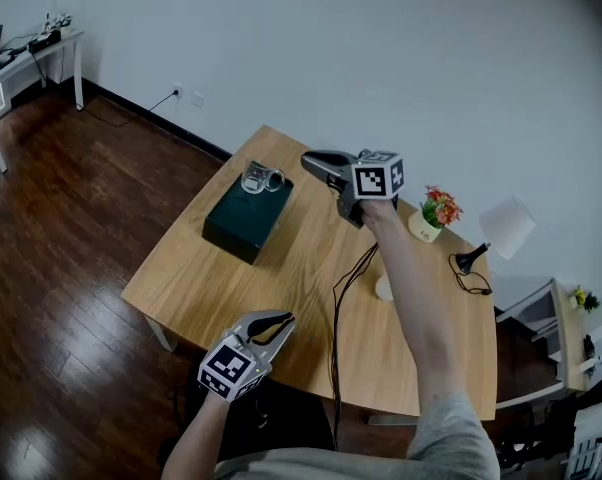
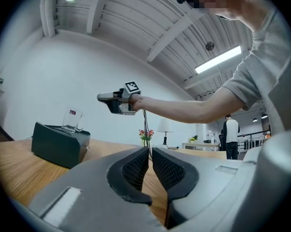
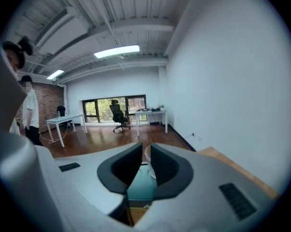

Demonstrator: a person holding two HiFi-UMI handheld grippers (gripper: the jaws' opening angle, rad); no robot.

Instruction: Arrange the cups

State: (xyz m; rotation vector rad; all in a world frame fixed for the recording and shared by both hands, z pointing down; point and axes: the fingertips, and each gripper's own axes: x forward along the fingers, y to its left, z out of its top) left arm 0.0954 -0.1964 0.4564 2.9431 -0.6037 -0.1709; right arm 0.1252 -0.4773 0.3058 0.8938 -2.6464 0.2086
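Observation:
A clear glass cup [image 1: 261, 178] with a handle stands on a dark green box [image 1: 243, 218] at the table's far left; it also shows in the left gripper view [image 2: 72, 120]. My right gripper [image 1: 311, 158] hangs in the air to the right of the cup and points towards it. Its jaws stand a little open with nothing between them [image 3: 146, 149], and the glass cup [image 3: 146, 162] shows through the gap. My left gripper [image 1: 284, 320] rests low at the table's near edge, shut and empty [image 2: 149, 151]. A small white cup [image 1: 384, 288] sits half hidden by my right arm.
A potted plant with red flowers [image 1: 433, 216] and a white-shaded lamp [image 1: 503, 228] stand at the table's far right. A black cable [image 1: 343, 288] runs across the table [image 1: 201, 278] to its near edge. A person [image 2: 229, 135] stands far off in the room.

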